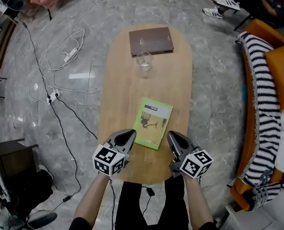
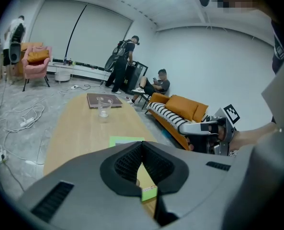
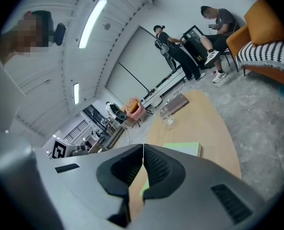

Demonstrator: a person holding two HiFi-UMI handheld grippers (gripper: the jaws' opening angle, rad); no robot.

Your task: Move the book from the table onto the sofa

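Held left gripper (image 1: 130, 133) and right gripper (image 1: 171, 135) shut and empty, flanking the near end of the green book (image 1: 153, 122) on the table (image 1: 125, 85)

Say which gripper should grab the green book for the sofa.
Right, likely: left gripper and right gripper, both shut, flank the green book at its near end, but right is on the sofa side.

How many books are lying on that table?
2. A green book lies at the near end of the table; a brown book lies at its far end, just beyond a glass. None seems hidden.
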